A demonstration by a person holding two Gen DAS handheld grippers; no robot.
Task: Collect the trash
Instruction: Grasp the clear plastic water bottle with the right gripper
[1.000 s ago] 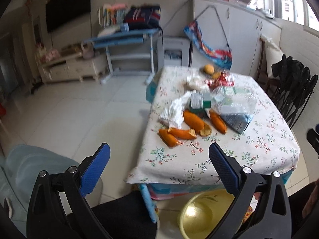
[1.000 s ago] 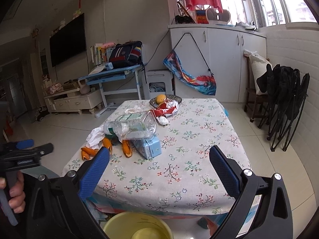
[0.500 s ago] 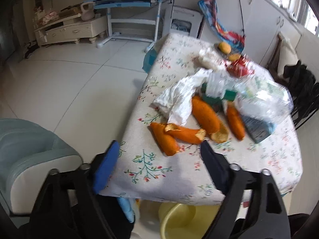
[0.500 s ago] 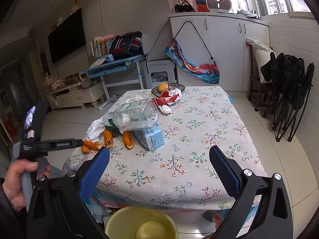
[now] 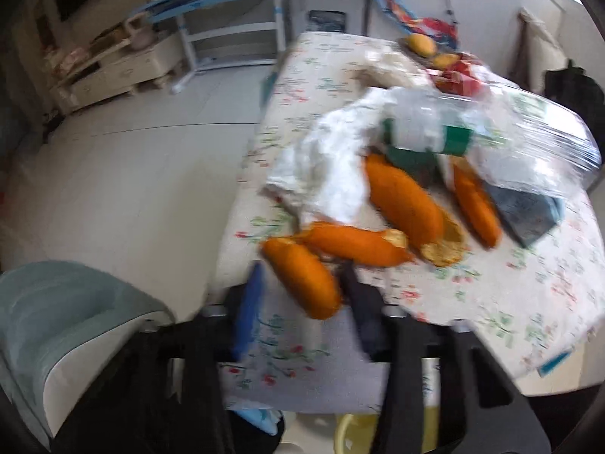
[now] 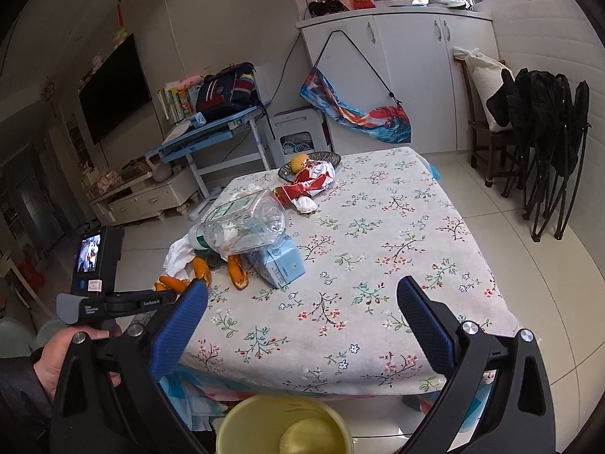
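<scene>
Orange curled peel (image 5: 302, 282) between left claw (image 5: 302, 310) fingers

4 orange peels (image 5: 404, 200), 1 plastic bottle (image 6: 242, 219), 1 carton (image 6: 278, 263), 1 tissue (image 5: 329, 166), 1 yellow bin (image 6: 283, 425)

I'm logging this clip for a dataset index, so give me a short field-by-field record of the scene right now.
setting: table with floral cloth, living room
trash: orange peels, white tissue, clear plastic bottle, blue carton, red wrapper
bin: yellow bucket on the floor below the near table edge
left gripper: open, straddling the nearest peel
right gripper: open, away from the trash
image quality: left view motion-blurred
</scene>
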